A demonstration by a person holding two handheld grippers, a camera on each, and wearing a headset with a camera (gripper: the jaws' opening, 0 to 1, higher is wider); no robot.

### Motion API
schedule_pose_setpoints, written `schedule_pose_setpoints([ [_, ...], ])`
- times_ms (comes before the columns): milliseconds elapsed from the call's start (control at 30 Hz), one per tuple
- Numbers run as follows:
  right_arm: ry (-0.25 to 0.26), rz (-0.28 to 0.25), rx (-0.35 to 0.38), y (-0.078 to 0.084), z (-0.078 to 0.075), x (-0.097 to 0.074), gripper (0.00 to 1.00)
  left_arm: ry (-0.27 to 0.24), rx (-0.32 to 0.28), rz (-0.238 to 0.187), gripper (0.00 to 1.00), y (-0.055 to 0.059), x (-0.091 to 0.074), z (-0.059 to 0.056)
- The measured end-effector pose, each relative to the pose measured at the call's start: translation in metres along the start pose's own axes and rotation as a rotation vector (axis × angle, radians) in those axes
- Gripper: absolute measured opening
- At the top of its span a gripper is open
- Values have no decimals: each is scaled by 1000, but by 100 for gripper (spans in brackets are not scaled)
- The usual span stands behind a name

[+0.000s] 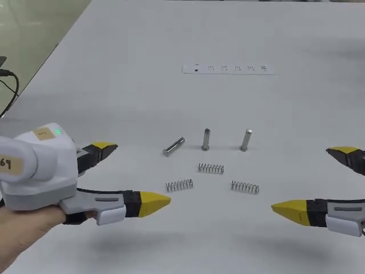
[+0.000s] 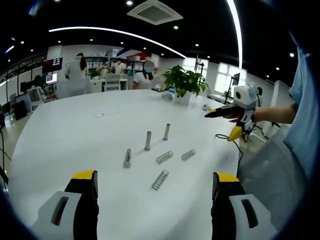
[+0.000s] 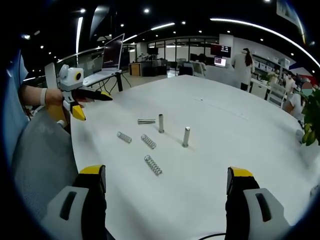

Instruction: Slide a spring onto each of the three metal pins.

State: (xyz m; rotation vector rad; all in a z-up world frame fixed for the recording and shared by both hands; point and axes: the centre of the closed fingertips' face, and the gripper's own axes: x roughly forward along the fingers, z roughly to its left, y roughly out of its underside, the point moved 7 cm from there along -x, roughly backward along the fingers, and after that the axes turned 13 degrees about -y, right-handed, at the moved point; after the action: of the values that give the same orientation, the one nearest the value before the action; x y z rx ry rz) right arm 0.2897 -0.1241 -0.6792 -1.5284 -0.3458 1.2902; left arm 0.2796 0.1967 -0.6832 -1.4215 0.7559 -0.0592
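Nearest, at lower left of the head view: left gripper (image 1: pixel 140 173), gripped by a hand (image 1: pixel 23 234), yellow tips aimed toward the middle. Opposite, at lower right: right gripper (image 1: pixel 301 180), tips aimed back at it.

Below both, a plain white table (image 1: pixel 114 85), matte and bare apart from the parts. Near its middle, a row of three: lying pin (image 1: pixel 174 146) at the left, then middle pin (image 1: pixel 206 139) and right pin (image 1: pixel 246 140), both upright. Just in front of them, flat on the surface and apart from each other: left spring (image 1: pixel 179 185), middle spring (image 1: pixel 211 168), right spring (image 1: pixel 245 186). None on a pin. Farther back, a flat white strip (image 1: pixel 228 69).

Around the table, seen in the gripper views: open office, dark ceiling with spot and strip lights, desks, screens, people far off, a plant (image 2: pixel 186 80) at the table's far edge.

Cut off by the right edge of the head view: most of the right gripper's body. Marks on the strip too small to read. Dark cable (image 1: pixel 8 85) at the left edge, partly out of frame.

Jaws spread wide on both grippers, nothing between them, nothing touched; springs and pins well clear of every tip.
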Motion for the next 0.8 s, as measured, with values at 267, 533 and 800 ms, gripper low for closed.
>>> schedule_pose_setpoints([
  [267,8,-3,1,-1,-2,-2,100,11,4,4,93,0,3,-1],
  [533,7,-4,2,-2,1,-1,100,13,10,0,93,-3,2,2],
  [800,5,-11,2,-4,1,-1,100,5,13,-5,93,-5,1,4],
])
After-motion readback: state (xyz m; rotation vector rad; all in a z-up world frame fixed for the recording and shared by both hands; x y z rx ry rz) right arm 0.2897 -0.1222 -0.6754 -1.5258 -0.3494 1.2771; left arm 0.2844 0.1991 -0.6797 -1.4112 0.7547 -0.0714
